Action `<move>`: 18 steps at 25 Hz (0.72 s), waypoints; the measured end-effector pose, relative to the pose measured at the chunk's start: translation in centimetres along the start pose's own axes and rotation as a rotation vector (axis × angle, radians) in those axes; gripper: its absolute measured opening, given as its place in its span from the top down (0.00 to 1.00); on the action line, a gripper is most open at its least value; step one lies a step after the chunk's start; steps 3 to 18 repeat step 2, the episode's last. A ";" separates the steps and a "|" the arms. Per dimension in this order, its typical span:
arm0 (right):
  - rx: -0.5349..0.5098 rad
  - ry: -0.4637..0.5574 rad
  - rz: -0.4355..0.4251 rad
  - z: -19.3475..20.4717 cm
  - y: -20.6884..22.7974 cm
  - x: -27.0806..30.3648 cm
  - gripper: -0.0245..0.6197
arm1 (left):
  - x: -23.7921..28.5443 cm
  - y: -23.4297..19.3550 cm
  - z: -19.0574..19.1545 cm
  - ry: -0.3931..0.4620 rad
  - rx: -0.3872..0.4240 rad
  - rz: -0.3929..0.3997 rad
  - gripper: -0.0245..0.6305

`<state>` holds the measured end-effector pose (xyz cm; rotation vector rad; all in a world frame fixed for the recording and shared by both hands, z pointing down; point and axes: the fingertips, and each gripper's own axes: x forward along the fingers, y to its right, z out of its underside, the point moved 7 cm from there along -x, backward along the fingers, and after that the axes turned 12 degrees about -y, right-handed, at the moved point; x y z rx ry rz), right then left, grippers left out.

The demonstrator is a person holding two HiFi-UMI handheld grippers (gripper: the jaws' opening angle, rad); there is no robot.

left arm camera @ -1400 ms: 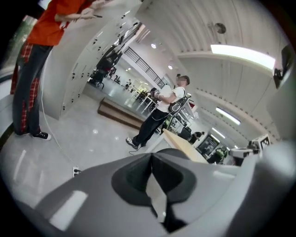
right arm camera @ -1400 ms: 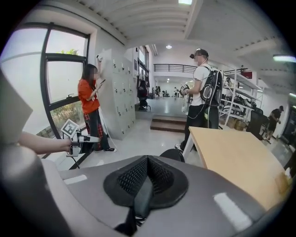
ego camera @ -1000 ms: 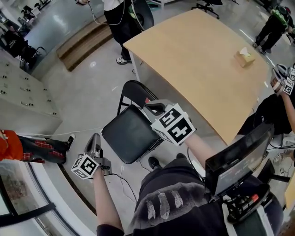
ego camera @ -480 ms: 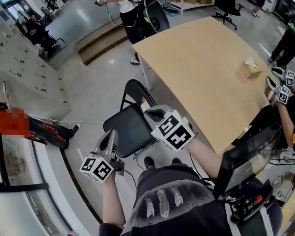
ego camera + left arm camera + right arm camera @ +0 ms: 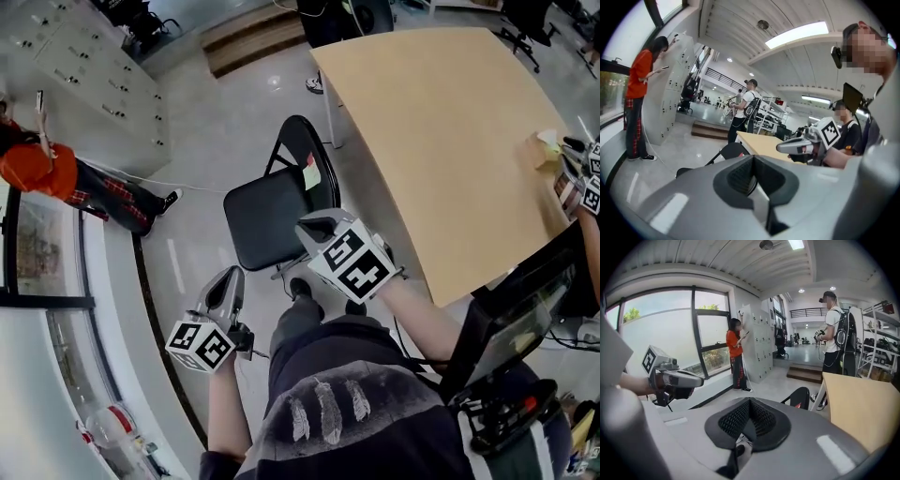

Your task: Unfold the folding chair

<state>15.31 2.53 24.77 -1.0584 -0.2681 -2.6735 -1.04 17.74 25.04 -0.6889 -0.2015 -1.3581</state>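
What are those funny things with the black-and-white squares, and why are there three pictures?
They are grabbers that a person holds, each with two jaws: the left gripper and the right gripper. The squared cubes are part of them. One picture comes from a camera on the person's head, looking down. The other two come from cameras riding on each gripper. Both grippers are shut and hold nothing. A black chair stands open on the floor beside a tan table.
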 end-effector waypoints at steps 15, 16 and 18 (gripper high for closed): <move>-0.019 -0.002 -0.021 0.0 -0.8 0.4 0.96 | -0.9 -0.6 0.7 0.018 -0.048 -0.016 0.96; -0.019 -0.002 -0.021 0.0 -0.8 0.4 0.96 | -0.9 -0.6 0.7 0.018 -0.048 -0.016 0.96; -0.019 -0.002 -0.021 0.0 -0.8 0.4 0.96 | -0.9 -0.6 0.7 0.018 -0.048 -0.016 0.96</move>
